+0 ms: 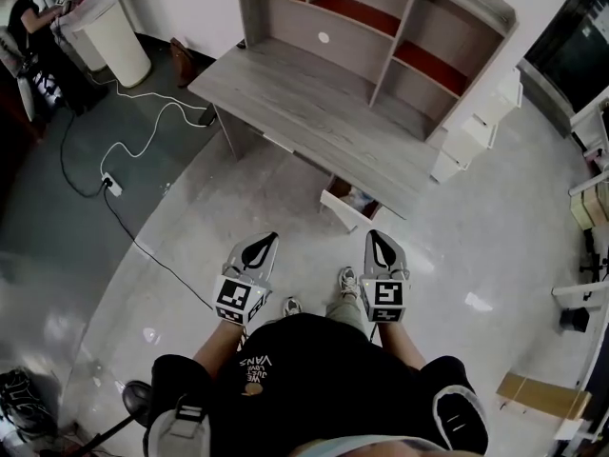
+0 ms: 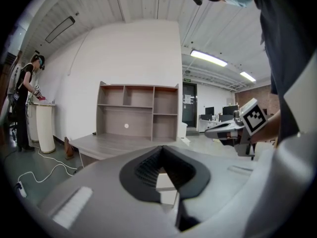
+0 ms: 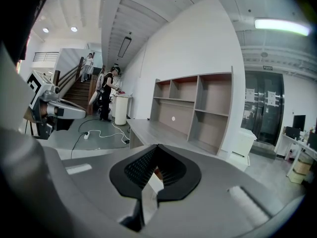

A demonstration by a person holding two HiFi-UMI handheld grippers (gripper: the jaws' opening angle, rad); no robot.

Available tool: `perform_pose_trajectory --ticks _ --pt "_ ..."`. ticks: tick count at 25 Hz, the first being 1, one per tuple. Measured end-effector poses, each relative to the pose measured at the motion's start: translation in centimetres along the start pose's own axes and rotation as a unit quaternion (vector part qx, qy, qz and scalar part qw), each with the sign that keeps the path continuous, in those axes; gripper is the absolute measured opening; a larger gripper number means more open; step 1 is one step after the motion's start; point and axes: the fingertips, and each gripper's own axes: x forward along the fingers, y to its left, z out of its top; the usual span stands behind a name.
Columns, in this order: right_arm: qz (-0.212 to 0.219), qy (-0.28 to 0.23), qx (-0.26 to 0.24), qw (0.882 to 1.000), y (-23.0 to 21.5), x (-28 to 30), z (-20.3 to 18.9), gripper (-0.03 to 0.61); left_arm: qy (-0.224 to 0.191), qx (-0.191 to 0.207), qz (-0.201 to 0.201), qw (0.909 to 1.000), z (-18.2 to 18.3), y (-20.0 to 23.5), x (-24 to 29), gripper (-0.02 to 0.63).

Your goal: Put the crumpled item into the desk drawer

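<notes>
**Operator:** Report the condition of both grippers.

**Technician:** Left gripper (image 1: 267,241): jaws fully together, with nothing held between them. Right gripper (image 1: 378,237): jaws also together, with nothing held. Both sit side by side at the lower centre of the head view. Their tips point toward the desk (image 1: 314,103) and are well apart from it.

**Operator:** Where is the crumpled item?

**Technician:** The drawer (image 1: 341,210) stands open under the desk's near edge, just above the grippers in the frame. The crumpled item (image 1: 360,198) shows only as a small mottled patch inside that drawer, behind the white front panel. It is too small to make out its shape or material.

**Operator:** What else is in the scene?

**Technician:** A shelf unit (image 1: 381,17) stands on the far side of the desk, at the upper centre. A white cable (image 1: 143,131) runs across the grey floor at the left. In the upper left corner a person (image 1: 29,17) stands beside a white round stand (image 1: 114,31).
</notes>
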Motion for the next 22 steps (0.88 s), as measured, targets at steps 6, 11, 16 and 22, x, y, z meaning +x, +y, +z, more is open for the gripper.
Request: perform_pose_trajectory --ticks 6,11,16,22 --pt "0.005 -0.002 0.006 1.0 1.1 -1.0 0.5 0.002 -0.006 0.004 0.006 1.0 0.8 -0.1 -1.4 0.051" --pt "0.008 0.003 0.009 1.0 1.7 -1.7 1.0 0.002 -0.007 0.009 0.006 0.9999 0.9 -0.3 -2.3 0.052" --pt "0.004 -0.007 0.017 1.0 1.9 -1.9 1.2 0.002 -0.011 0.007 0.008 0.9999 1.1 -0.2 -2.8 0.051" --pt "0.009 -0.011 0.032 0.999 2.0 -2.0 1.4 0.002 -0.011 0.001 0.011 0.9999 0.9 -0.7 -3.1 0.051"
